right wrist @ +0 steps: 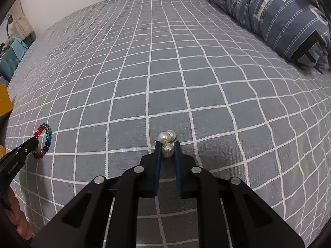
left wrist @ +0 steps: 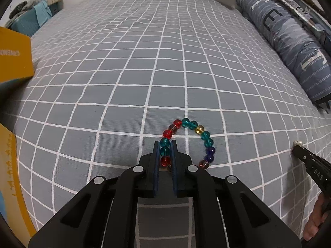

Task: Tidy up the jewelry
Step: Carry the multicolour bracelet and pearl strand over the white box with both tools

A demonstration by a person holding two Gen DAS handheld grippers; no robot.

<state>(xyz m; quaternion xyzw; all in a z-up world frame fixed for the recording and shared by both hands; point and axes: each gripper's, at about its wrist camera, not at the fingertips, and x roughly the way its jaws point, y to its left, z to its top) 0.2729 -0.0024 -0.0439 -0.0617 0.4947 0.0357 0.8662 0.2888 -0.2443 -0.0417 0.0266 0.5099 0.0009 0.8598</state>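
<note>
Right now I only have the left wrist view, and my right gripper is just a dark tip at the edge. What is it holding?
Observer: The right gripper is shut on a cluster of white pearl beads with a small gold link; one pearl sits between the pads, two poke out past the tips.
Operator: Are the pearls lifted?
Observer: Cannot tell; they look at or just above the grey checked bedsheet.
Operator: And my left grip from that side?
Observer: The left gripper pinches the bracelet of red, teal and blue glass beads at its near-left side; the rest of the loop lies on the sheet.
</note>
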